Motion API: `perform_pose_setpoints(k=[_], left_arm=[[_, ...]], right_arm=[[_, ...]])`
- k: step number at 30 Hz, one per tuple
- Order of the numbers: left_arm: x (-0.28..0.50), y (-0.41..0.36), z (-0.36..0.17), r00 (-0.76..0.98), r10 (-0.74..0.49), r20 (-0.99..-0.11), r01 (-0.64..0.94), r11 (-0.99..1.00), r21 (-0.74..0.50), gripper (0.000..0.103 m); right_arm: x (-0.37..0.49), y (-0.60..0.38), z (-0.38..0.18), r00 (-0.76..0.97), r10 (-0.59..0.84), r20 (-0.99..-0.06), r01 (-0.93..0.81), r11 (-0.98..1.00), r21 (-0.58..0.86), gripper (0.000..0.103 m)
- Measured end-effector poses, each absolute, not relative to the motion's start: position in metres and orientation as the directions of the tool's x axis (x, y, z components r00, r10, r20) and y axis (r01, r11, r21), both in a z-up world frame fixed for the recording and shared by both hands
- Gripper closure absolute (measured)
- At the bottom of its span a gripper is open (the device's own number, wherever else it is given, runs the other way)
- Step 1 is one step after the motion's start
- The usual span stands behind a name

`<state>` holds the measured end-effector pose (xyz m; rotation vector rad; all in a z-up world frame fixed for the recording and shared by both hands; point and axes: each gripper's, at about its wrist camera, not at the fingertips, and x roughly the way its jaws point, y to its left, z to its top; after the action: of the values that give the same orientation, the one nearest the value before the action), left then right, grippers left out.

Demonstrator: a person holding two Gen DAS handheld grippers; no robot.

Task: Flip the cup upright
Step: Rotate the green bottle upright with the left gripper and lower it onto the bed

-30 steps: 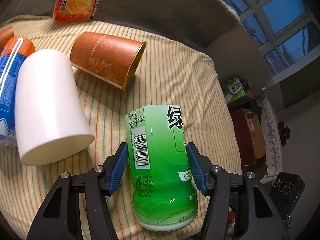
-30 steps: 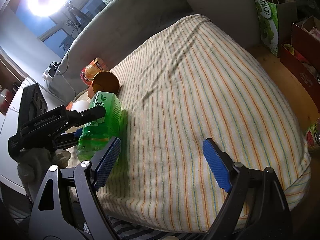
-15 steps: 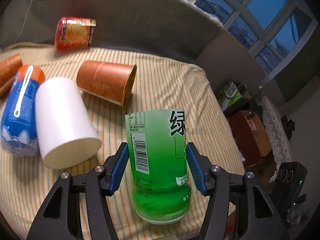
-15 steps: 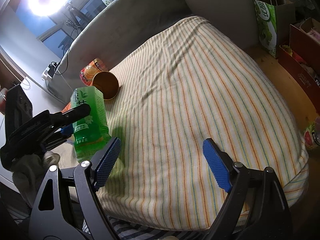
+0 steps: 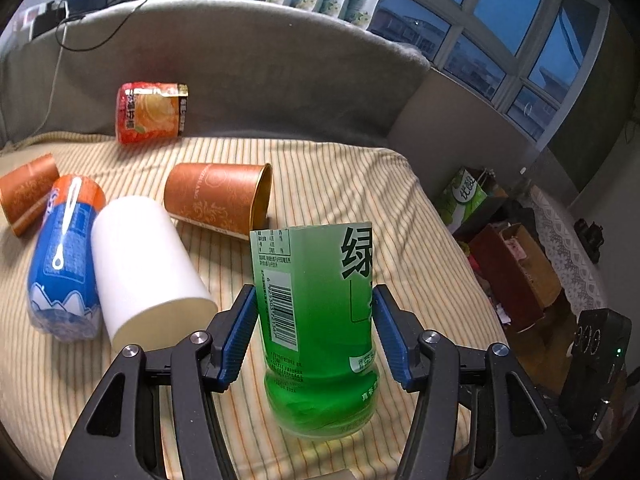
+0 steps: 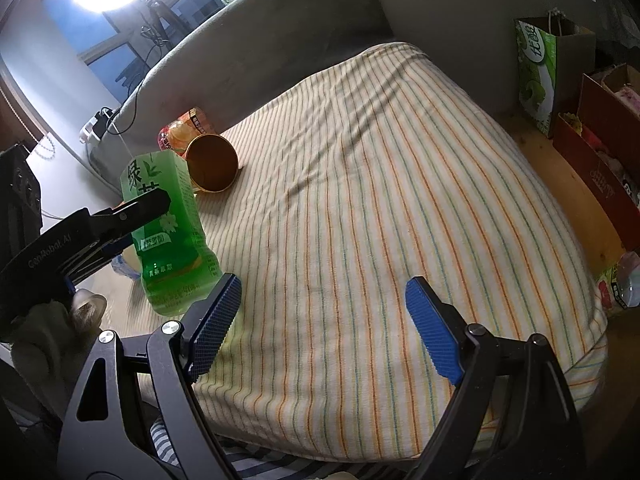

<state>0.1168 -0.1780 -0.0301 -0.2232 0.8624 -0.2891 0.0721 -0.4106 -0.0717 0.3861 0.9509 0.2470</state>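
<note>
- I have the left gripper point(image 5: 314, 334) pinching the green cup point(image 5: 316, 320), one blue pad on each side of its label at about mid-height.
- The green cup is a cut-off drink bottle; it stands nearly upright, rounded base down and cut rim up, at the near edge of the striped cloth point(image 5: 360, 184).
- In the right wrist view the green cup point(image 6: 168, 232) leans a little, and its base looks to be on the cloth or just above it; I cannot tell which.
- My judgement: for this cup the flip itself is nearly done. What is left is to settle the base flat, let go, and check that it stands on the soft surface.
- The right gripper point(image 6: 320, 328) is spread wide and holds nothing; it hangs over the bare near part of the cloth, just beside the cup.
- Other cups are not yet flipped: a white cup point(image 5: 148, 268) lies on its side just left of the green one, with its mouth toward me.
- A brown cup point(image 5: 218, 200) lies on its side behind them, mouth to the right; a second brown one point(image 5: 28, 192) shows at the far left edge.
- A blue and orange cup point(image 5: 64, 256) lies beside the white one, and a red and orange cup point(image 5: 150, 112) lies at the back against the grey cushion point(image 5: 248, 80).
- If the task covers all of them, I judge that most of the work is ahead.
</note>
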Motion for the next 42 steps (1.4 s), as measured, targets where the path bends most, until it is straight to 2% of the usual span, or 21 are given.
perform_pose_setpoints(k=[13, 31, 42], left_arm=[[0.126, -0.176, -0.026, 0.651, -0.323, -0.687, 0.162, 0.943, -0.290, 0.047], [0.109, -0.190, -0.028, 0.727, -0.272, -0.631, 0.224, 0.962, -0.157, 0.047], [0.093, -0.189, -0.030, 0.714, -0.295, -0.635, 0.244, 0.955, -0.169, 0.047]], right_arm=[[0.073, -0.413, -0.073, 0.561, 0.361, -0.745, -0.024, 0.907, 0.421, 0.016], [0.070, -0.416, -0.073, 0.568, 0.357, -0.742, -0.014, 0.905, 0.425, 0.016], [0.066, -0.413, -0.070, 0.571, 0.355, -0.740, -0.016, 0.906, 0.423, 0.016]])
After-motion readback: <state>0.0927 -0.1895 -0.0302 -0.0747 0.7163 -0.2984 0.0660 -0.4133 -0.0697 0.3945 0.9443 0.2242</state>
